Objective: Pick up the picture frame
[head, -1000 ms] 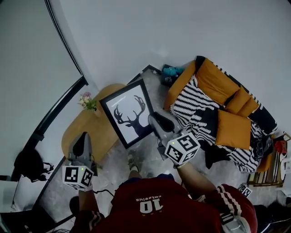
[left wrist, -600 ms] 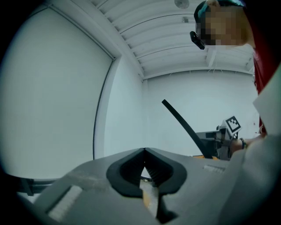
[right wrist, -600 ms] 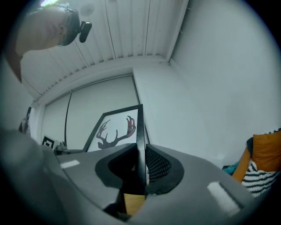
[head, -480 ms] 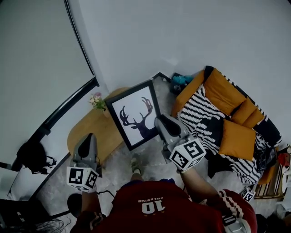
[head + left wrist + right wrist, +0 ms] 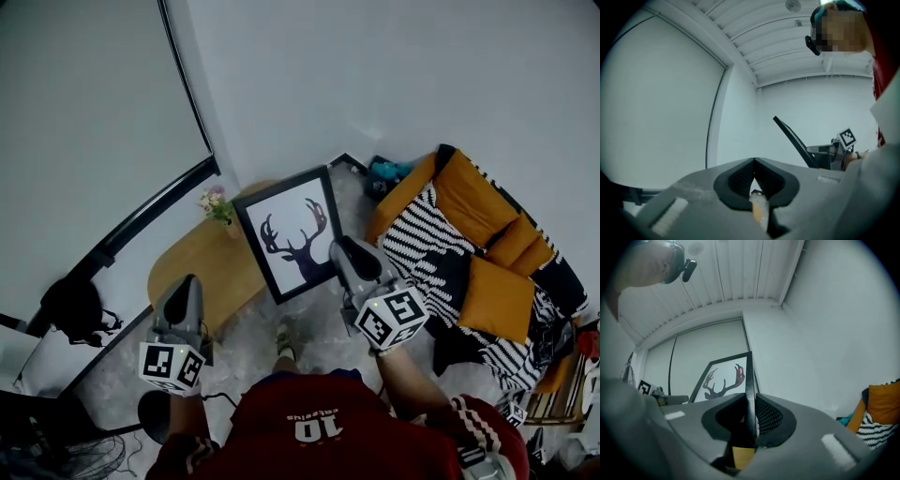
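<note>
Your right gripper (image 5: 343,253) has its jaws clamped on the right-hand edge of the deer picture frame (image 5: 289,246). The frame stands upright and overlaps the right side of the oval wooden table (image 5: 192,267). A small flower vase (image 5: 217,204) sits on the table just beside the frame's top left corner. Your left gripper (image 5: 184,289) hovers over the table's near end, jaws pressed together on nothing. The orange sofa (image 5: 478,202) and its striped throw (image 5: 412,239) lie off to the right.

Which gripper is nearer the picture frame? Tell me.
Right. The right gripper is clamped on the picture frame at its edge; the left gripper is shut, empty and well apart, to its left.
</note>
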